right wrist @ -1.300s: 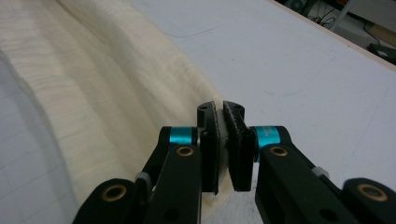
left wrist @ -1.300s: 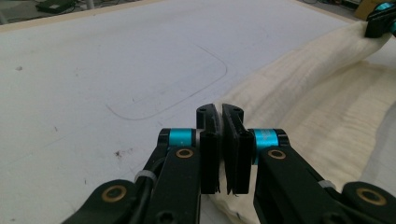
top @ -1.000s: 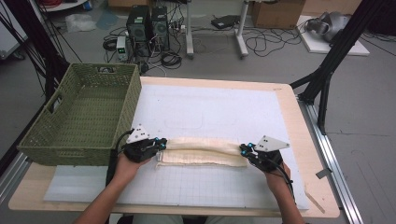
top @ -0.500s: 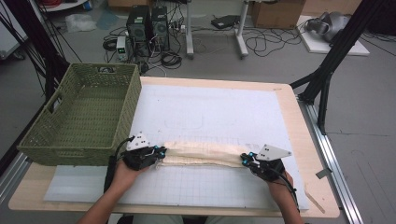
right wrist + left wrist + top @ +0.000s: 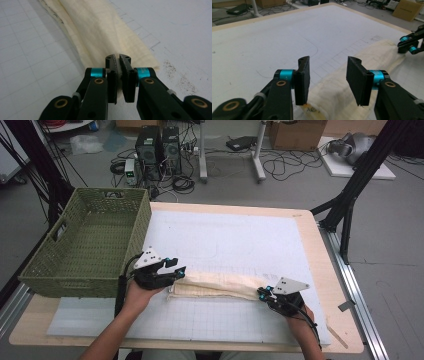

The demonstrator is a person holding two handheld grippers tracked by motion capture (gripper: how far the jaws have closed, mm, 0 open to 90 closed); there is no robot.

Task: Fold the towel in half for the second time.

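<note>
A long cream cloth [image 5: 220,285], folded into a narrow strip, lies across the near part of the white mat [image 5: 240,235]. My left gripper [image 5: 179,271] hovers just over the strip's left end. In the left gripper view its jaws [image 5: 328,62] stand apart; they have just been opening, and the cloth [image 5: 377,53] lies below them, untouched by the pads. My right gripper [image 5: 262,292] is at the strip's right end. In the right gripper view it [image 5: 118,72] is shut on a fold of the cloth [image 5: 100,30].
A green woven basket [image 5: 75,282] stands at the table's left, right beside my left hand. The wooden table edge [image 5: 320,250] frames the mat. Beyond the table are computer towers [image 5: 157,142], cables and black stand legs [image 5: 350,205] on the floor.
My left gripper's jaws have opened and let go of the cloth's left end, and the hand has risen a little. The right gripper stays shut on the right end.
</note>
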